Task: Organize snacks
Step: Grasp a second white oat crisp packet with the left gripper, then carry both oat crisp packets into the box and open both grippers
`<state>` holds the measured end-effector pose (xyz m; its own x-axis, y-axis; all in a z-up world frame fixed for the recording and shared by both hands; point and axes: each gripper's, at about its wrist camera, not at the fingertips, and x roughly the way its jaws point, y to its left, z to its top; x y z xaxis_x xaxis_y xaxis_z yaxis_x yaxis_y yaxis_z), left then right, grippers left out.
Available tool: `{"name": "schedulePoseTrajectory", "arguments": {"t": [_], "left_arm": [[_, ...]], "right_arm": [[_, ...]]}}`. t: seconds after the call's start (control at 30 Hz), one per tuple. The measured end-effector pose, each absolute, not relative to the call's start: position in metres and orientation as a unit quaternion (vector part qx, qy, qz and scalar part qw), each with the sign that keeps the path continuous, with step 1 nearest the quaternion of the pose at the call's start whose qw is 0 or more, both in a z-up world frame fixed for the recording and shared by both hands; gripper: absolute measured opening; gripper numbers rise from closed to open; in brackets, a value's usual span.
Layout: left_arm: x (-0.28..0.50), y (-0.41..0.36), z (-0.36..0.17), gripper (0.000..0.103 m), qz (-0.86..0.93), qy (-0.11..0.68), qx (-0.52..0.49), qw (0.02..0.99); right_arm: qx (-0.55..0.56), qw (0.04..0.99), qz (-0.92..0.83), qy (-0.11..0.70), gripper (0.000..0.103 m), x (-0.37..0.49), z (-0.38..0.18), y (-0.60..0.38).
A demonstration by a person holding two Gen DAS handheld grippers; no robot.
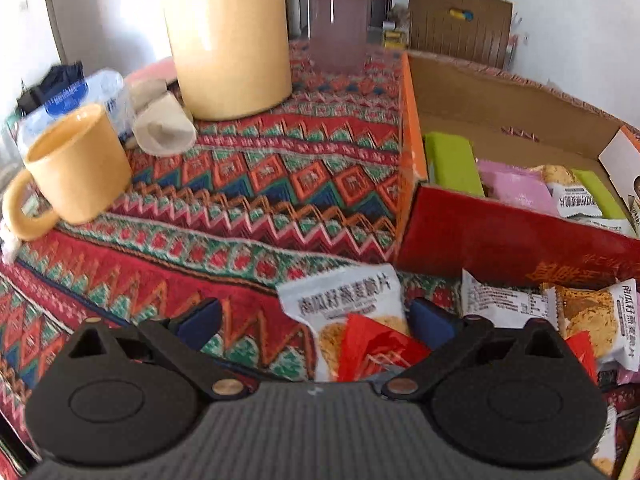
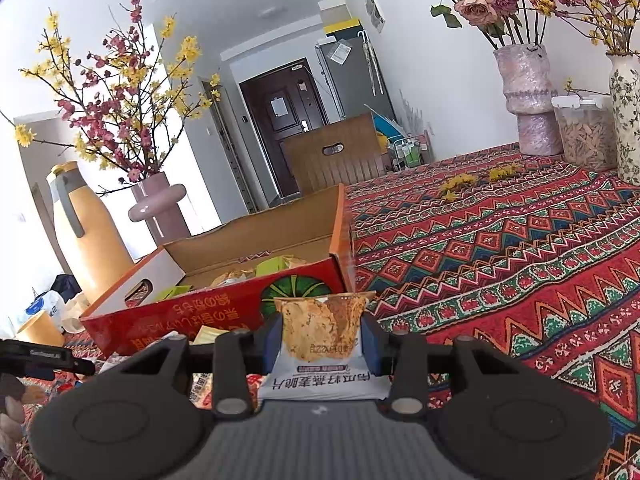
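In the left wrist view my left gripper (image 1: 316, 320) stands open over the patterned tablecloth. A white oat-crisp packet (image 1: 344, 300) and a red packet (image 1: 372, 348) lie between its blue fingertips, and the pads do not press on them. More white packets (image 1: 588, 316) lie to the right, in front of the red cardboard box (image 1: 512, 240). The box holds green, pink and white snack packets (image 1: 452, 160). In the right wrist view my right gripper (image 2: 322, 332) is shut on another white oat-crisp packet (image 2: 320, 384), held upright just before the box's red front wall (image 2: 200, 316).
A yellow mug (image 1: 76, 164), a yellow thermos jug (image 1: 228, 40), a water bottle (image 1: 80, 88) and a pink vase (image 1: 336, 20) stand left of and behind the box. Flower vases (image 2: 528, 96) and a clear jar (image 2: 584, 136) stand at the table's far right. A wooden chair (image 2: 336, 160) is behind the box.
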<state>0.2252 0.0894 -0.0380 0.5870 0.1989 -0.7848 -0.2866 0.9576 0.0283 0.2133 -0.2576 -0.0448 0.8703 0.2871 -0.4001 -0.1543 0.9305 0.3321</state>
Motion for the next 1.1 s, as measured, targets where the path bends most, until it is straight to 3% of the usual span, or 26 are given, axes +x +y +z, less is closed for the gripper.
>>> {"name": "schedulePoseTrajectory", "arguments": {"t": [0.13, 0.27, 0.5, 1.1], "left_arm": [[0.228, 0.082, -0.039, 0.088, 0.141, 0.440, -0.043, 0.886], [0.229, 0.078, -0.034, 0.062, 0.130, 0.436, -0.041, 0.890], [0.225, 0.073, -0.031, 0.059, 0.135, 0.421, -0.031, 0.897], [0.179, 0.061, 0.031, 0.059, 0.109, 0.281, 0.001, 0.953]], "right_arm": [[0.146, 0.956, 0.116, 0.227, 0.040, 0.214, -0.045, -0.257], [0.147, 0.956, 0.116, 0.227, 0.040, 0.213, -0.045, -0.258], [0.144, 0.957, 0.113, 0.226, 0.040, 0.213, -0.045, -0.257], [0.122, 0.961, 0.102, 0.226, 0.040, 0.212, -0.039, -0.250]]}}
